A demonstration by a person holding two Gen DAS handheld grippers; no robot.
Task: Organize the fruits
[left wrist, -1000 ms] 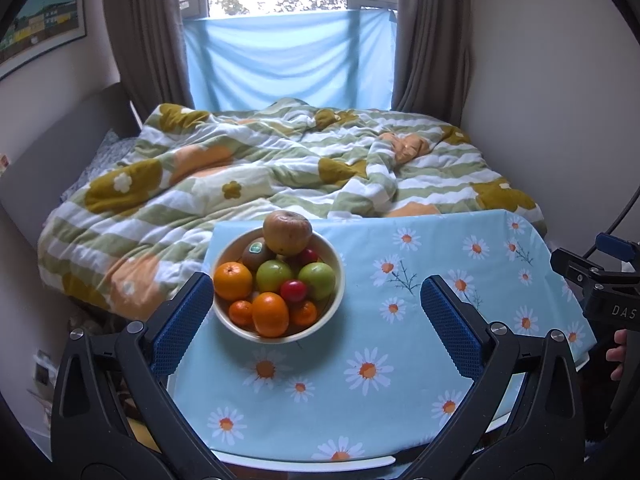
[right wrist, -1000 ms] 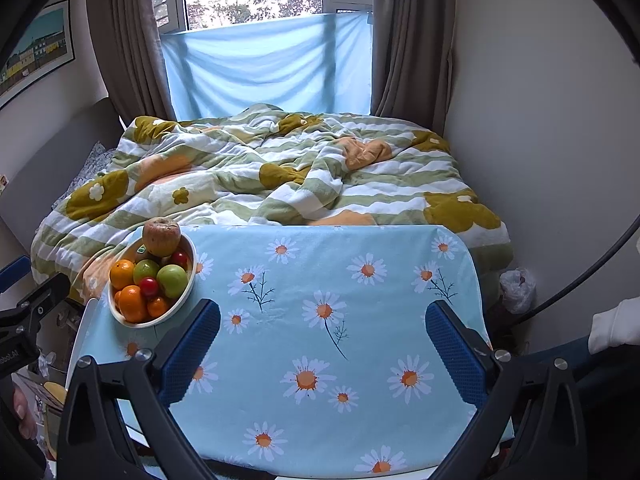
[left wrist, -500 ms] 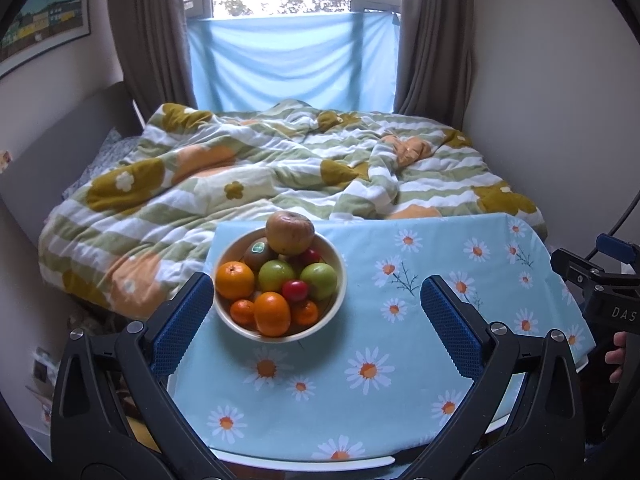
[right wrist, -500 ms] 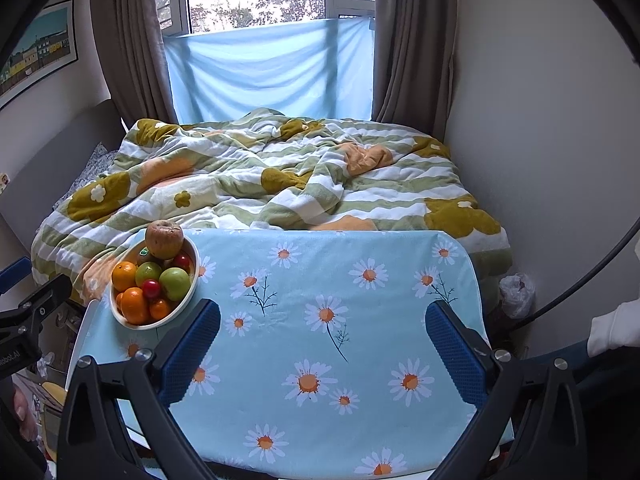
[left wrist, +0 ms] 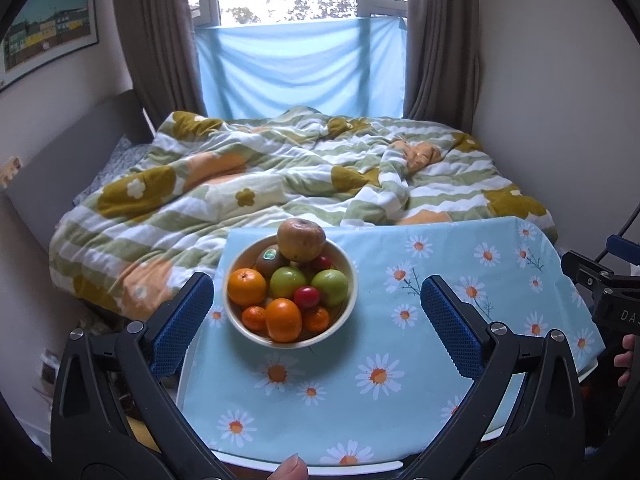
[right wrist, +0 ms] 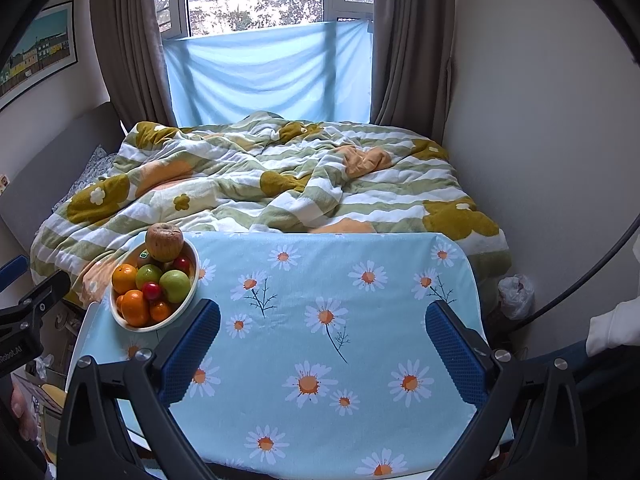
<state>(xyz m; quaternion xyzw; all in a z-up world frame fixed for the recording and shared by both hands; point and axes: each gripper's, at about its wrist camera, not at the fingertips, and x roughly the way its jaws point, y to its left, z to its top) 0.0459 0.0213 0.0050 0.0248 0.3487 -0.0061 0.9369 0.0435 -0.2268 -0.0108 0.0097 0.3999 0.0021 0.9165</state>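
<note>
A cream bowl (left wrist: 349, 308) (right wrist: 191, 296) full of fruit stands at the table's far left. In it lie a large brownish apple (left wrist: 301, 239) (right wrist: 164, 241) on top, a kiwi (left wrist: 269, 259), green apples (left wrist: 289, 281), oranges (left wrist: 246, 285), small tangerines and red fruits (left wrist: 306, 295). My left gripper (left wrist: 316, 300) is open above the near table, the bowl between its blue fingertips in the view. My right gripper (right wrist: 322, 320) is open over the table's middle, holding nothing, with the bowl to its left.
The table (right wrist: 384, 344) wears a light blue daisy cloth. Behind it lies a bed with a rumpled green and yellow quilt (left wrist: 288, 176). Walls stand close on the right. A white bag (right wrist: 516, 290) sits on the floor at right.
Both views have shifted slightly. The bowl now sits a little more to the right in each view. Both grippers stay open.
</note>
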